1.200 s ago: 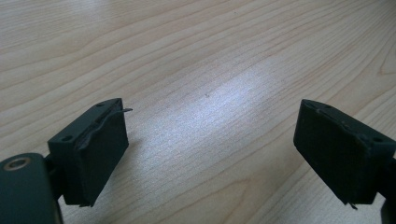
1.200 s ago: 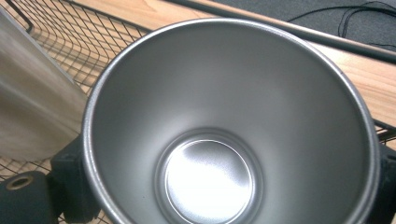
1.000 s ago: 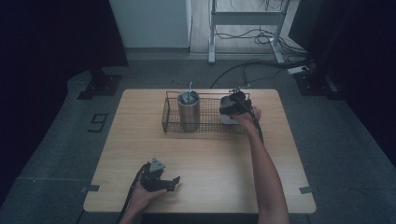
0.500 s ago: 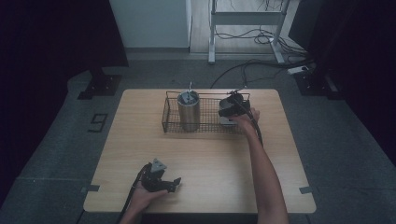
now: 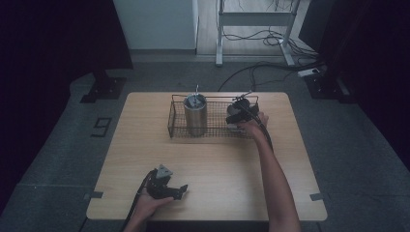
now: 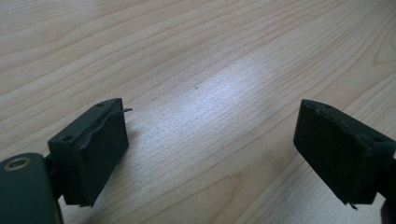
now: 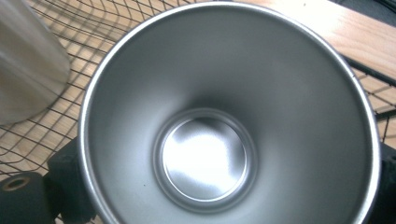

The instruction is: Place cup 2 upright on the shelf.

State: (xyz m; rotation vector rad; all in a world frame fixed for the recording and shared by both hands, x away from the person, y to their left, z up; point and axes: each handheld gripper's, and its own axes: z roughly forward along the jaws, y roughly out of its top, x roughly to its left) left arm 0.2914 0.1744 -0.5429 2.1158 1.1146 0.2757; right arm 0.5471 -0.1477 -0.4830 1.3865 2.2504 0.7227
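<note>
- Reaching across the tabletop (image 5: 208, 159), the right gripper (image 5: 238, 112) sits at the right end of the wire basket (image 5: 180, 126), at the far side of the table.
- In the right gripper view a steel cup (image 7: 205, 154) stands upright between the gripper's black jaws, one at each side of the cup's outer wall, with the camera looking straight down into its shiny bottom.
- The jaws have just been opening with the cup between them; whether the pads press on the wall I cannot tell.
- The cup stands inside the basket, whose black mesh runs under and behind it.
- A taller steel canister (image 5: 195, 114) stands in the middle of the basket, to the left of the cup and apart from it; its side is a blur at the upper left of the right gripper view (image 7: 28, 60).
- The left gripper (image 5: 175, 192) rests low at the near left part of the tabletop, well apart from the basket.
- Its jaws are spread with bare wood between them, pinching nothing.
</note>
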